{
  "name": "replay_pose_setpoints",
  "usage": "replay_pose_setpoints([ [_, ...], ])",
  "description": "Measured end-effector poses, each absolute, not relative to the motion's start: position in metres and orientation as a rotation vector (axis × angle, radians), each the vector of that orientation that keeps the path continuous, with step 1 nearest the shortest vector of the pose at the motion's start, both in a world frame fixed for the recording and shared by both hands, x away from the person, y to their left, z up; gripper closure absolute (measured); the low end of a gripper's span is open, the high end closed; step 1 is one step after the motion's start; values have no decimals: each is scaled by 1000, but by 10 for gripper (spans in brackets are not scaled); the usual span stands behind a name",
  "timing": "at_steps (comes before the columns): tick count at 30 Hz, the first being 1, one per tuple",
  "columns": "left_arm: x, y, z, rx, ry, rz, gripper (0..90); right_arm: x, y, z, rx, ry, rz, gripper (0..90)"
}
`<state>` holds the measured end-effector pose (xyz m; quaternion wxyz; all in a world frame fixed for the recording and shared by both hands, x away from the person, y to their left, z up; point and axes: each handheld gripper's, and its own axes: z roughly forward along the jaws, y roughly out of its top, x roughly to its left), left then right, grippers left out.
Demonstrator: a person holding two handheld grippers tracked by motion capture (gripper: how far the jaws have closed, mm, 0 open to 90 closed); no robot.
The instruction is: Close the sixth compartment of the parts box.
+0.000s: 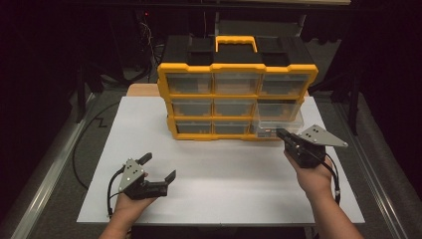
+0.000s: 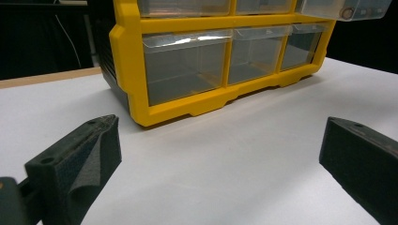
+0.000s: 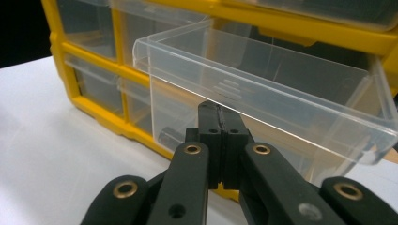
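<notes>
I see a worktop [image 1: 64, 149] of dull grey, with a large white sheet [image 1: 224, 184] spread over its middle. On the sheet, toward twelve o'clock, stands a yellow organiser [image 1: 238, 102] of clear drawers, three across and three high. Its base rests flat on the sheet. A strip of bare wood [image 1: 142, 90] shows at the sheet's far edge, at eleven o'clock.

High view overhead; tool views near organizer [image 1: 238, 97].
</notes>
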<state>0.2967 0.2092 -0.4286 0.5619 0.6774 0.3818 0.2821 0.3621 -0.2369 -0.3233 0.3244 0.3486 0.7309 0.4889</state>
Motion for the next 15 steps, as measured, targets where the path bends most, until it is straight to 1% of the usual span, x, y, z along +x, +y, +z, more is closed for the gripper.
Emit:
replay_pose_setpoints([
  [15,297,209,-428,1589,898,662,5,404,-232,-320,955,1878,1241,900],
])
